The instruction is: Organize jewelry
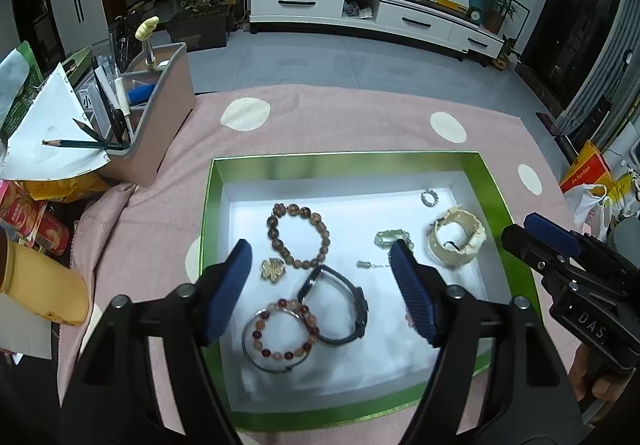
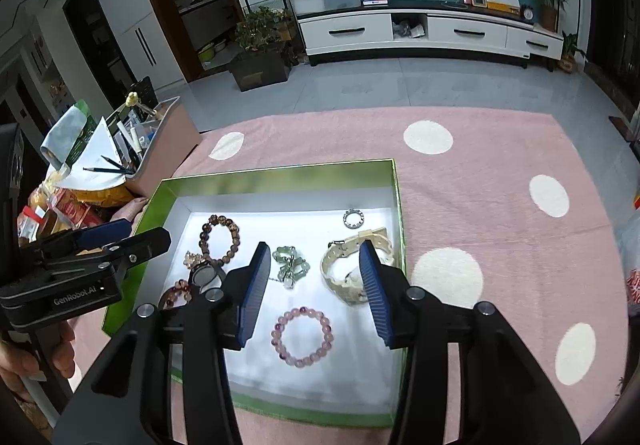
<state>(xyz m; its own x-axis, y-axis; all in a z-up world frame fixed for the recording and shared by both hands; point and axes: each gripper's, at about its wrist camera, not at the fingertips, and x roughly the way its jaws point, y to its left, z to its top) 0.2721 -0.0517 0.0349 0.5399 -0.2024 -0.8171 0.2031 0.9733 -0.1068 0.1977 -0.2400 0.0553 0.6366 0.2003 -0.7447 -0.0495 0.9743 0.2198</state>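
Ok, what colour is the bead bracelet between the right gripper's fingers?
Pale pink and lilac beads on the bracelet, clearest in the right wrist view.

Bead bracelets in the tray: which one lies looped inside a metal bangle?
The red-and-peach bead bracelet, nearest the tray's front-left corner. The brown bead bracelet and pink bead bracelet lie alone.

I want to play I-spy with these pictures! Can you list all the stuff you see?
box: one, green rim, white inside, on blanket
blanket: one, pink with cream dots, under box
brown bead bracelet: one, box's far left
pink bead bracelet: one, box's near middle
red-orange bead bracelet: one, near left, inside a metal bangle
black watch: one, beside it
cream watch: one, right side
silver ring: one, far right corner
organizer: one, pink, left of box
left claw: open, empty
right claw: open, empty
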